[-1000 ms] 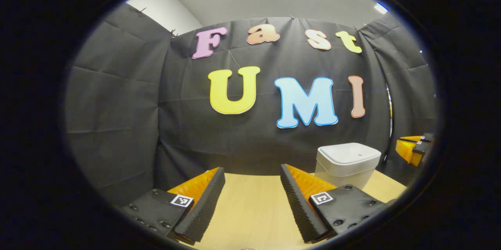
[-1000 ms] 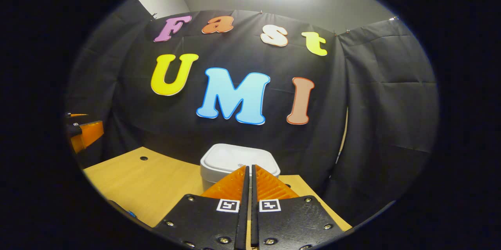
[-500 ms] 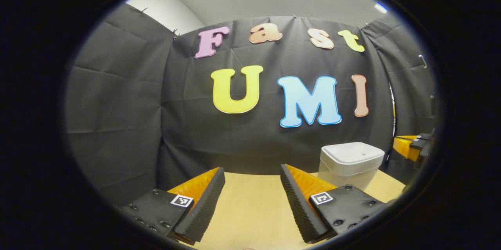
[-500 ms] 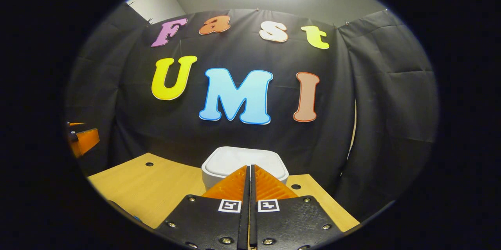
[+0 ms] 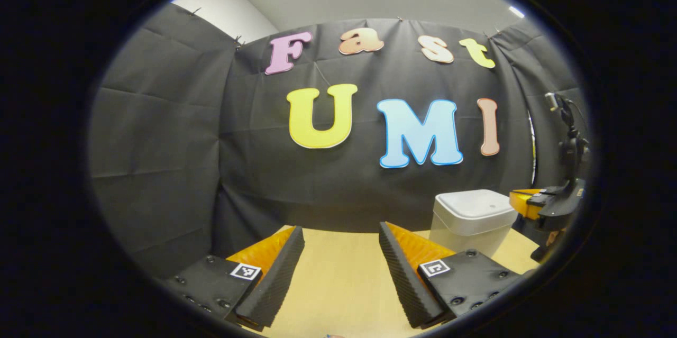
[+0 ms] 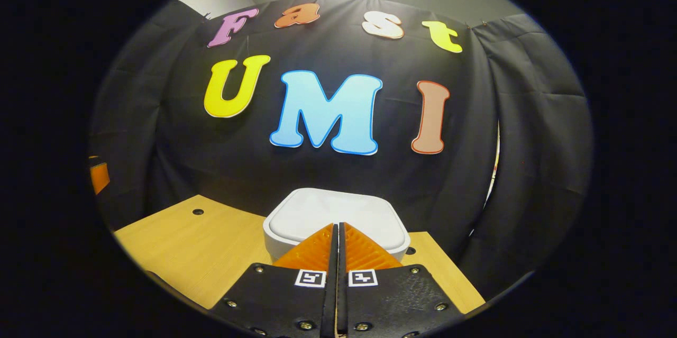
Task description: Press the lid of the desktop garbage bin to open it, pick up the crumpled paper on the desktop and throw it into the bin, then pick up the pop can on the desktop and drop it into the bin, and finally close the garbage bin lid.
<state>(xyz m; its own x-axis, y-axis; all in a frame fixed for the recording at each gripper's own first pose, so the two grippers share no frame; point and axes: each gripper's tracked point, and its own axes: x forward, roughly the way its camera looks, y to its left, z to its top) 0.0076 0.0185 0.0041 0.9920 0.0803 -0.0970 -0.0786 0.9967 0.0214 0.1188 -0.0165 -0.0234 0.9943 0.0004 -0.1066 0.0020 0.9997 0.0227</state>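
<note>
A: Pale wood is the material of the surface [image 5: 338,285] beneath your left gripper [image 5: 341,240]. In the left gripper view its two fingers stand well apart, with nothing between them but bare wood.

B: Where does the garbage bin sit in that view?

A: The garbage bin [image 5: 470,221] stands on the surface to the right of your left gripper, near the back edge and close to the booth's black cloth wall [image 5: 158,142]. Its lid [image 5: 473,206] lies flat on top, so the bin is shut.

B: And your other gripper?

A: In the left gripper view, your right gripper [image 5: 529,201] appears at the far right, just beside the lid's right edge; whether it touches the lid cannot be told from there. In the right gripper view, its fingers are pressed together with only a thin seam between them, holding nothing.

B: What lies ahead of those closed fingers?

A: In the right gripper view, the bin's lid lies directly beyond the fingertips, which overlap its near edge. Contact cannot be confirmed. The surface extends to the left, with a small round hole [image 6: 197,211] in it, and a second hole [image 6: 411,250] shows just right of the bin.
</note>
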